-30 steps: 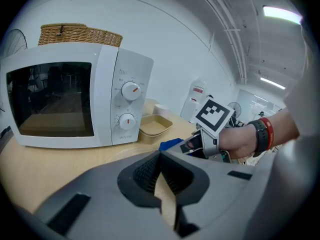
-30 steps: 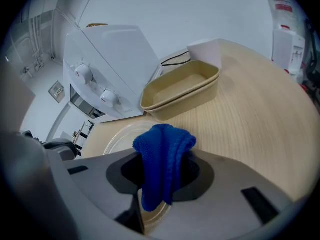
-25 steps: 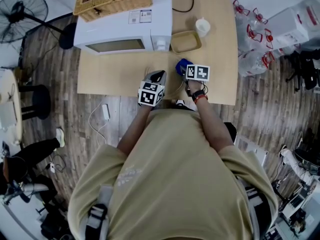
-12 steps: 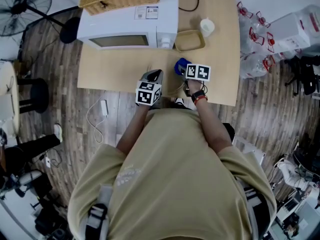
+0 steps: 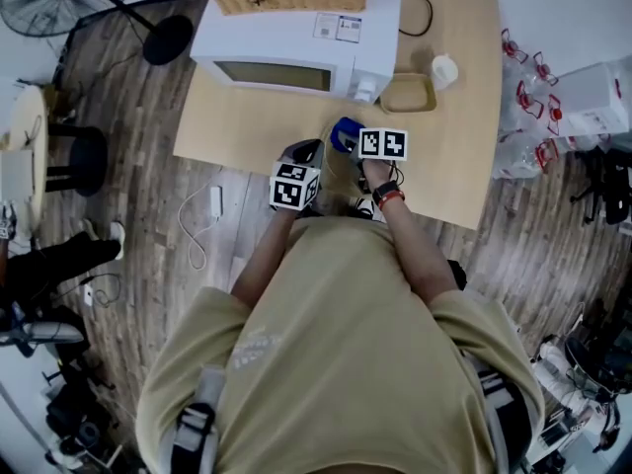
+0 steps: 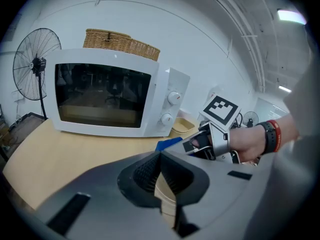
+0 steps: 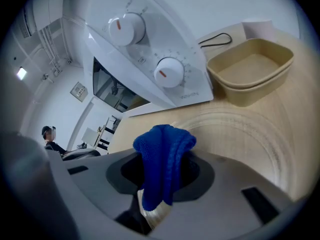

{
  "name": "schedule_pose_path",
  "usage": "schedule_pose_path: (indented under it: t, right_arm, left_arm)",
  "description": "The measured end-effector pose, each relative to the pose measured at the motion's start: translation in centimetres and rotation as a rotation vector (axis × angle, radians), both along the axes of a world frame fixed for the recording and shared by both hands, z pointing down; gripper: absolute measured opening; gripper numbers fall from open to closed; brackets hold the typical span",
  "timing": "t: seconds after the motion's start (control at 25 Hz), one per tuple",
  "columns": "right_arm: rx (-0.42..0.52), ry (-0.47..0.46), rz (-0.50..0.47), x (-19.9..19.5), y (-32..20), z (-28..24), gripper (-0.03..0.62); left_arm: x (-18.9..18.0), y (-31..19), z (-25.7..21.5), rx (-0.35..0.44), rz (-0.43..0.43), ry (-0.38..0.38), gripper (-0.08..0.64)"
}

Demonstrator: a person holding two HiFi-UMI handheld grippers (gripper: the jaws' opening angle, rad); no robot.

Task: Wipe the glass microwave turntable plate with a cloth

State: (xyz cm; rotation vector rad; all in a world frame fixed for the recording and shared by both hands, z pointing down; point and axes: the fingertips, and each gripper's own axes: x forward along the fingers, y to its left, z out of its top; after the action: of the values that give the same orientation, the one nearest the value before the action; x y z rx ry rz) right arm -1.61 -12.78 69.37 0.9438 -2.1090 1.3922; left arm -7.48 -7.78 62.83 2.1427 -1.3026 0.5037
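Turntable plate [image 7: 240, 134] rim clamped in left tool [image 6: 161, 159]. Right tool [image 7: 165, 171], just beside it, pinches blue cloth [image 7: 165, 149] over plate. Wooden desk [image 5: 237, 126] beneath; microwave [image 5: 296, 42] ahead of both tools.

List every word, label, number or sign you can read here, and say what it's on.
Nothing can be read for certain.
Stickers on top of the microwave: too small.
Print under the lower knob: blurred.
Wall plaque: too small.
Square markers on the gripper cubes: patterns only, no letters.

shirt [image 5: 336, 363]: khaki tee | right wrist: black watch [image 5: 386, 188], red band | left tongs [image 6: 160, 156], right tongs [image 7: 162, 161]: grey, black-white marker cubes
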Motion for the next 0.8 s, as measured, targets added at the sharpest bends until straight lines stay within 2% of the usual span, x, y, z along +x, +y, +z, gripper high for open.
schedule_pose_path:
  t: [0.16,0.36,0.52,0.8]
  right_arm:
    - [-0.010,-0.015,-0.041,-2.9,0.1,0.4,0.130]
    - [-0.027,-0.024,-0.079,-5.1,0.4,0.9,0.130]
    - [-0.071,-0.040,-0.075,-5.6,0.5,1.4,0.130]
    - [-0.098,0.011,-0.070,-5.0,0.5,2.6,0.126]
  left_arm:
    - [-2.5,-0.3,-0.5,0.006,-0.041,0.003,0.018]
    - [-4.1,-0.2,-0.4,0.000,-0.054,-0.009,0.018]
    - [-4.1,-0.3,-0.2,-0.007,-0.045,-0.009,0.018]
    - [-3.6,-0.3,0.0,-0.012,-0.027,-0.011,0.018]
